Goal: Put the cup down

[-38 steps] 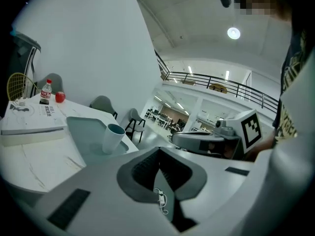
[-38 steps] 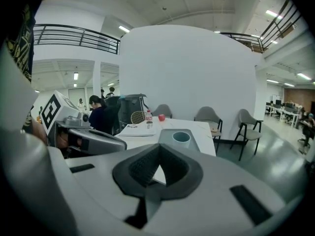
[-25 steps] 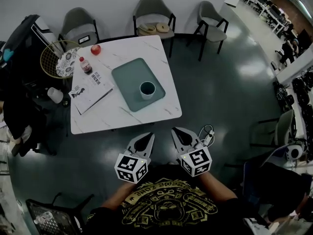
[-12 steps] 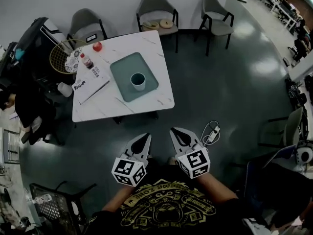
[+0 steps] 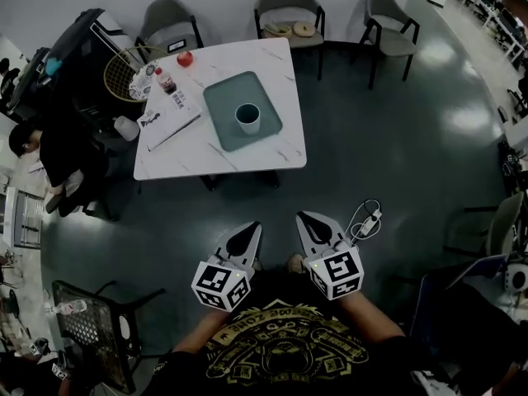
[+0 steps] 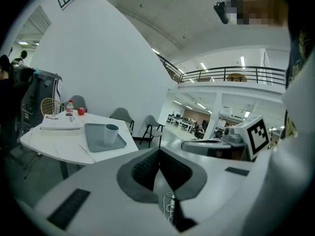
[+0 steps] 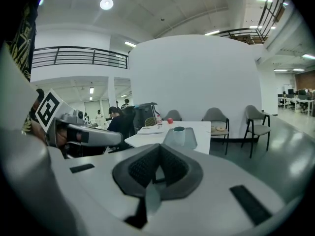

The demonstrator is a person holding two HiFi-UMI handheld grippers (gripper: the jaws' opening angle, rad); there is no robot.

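Observation:
A teal cup (image 5: 247, 118) stands upright on a teal tray (image 5: 223, 97) on the white marble table (image 5: 276, 151). Nothing is touching it. Both grippers hang over the dark floor, well short of the table's near edge. My left gripper (image 5: 250, 228) is shut and empty, and my right gripper (image 5: 307, 218) beside it is shut and empty too. From the left gripper view the cup (image 6: 111, 134) sits far off to the left, beyond the closed jaws of the left gripper (image 6: 159, 154). The right gripper view has the cup (image 7: 178, 135) straight ahead past the right gripper (image 7: 159, 149).
On the table lie a booklet (image 5: 172, 120), a red-capped bottle (image 5: 167, 82) and a red apple (image 5: 185, 58). Three grey chairs (image 5: 290, 7) line the far side. A person (image 5: 51, 151) sits at the left. A white power strip (image 5: 370, 221) lies on the floor.
Both shut grippers have drawn back from the table together, so the gap of floor between them and its near edge has grown. The cup stays put on the tray.

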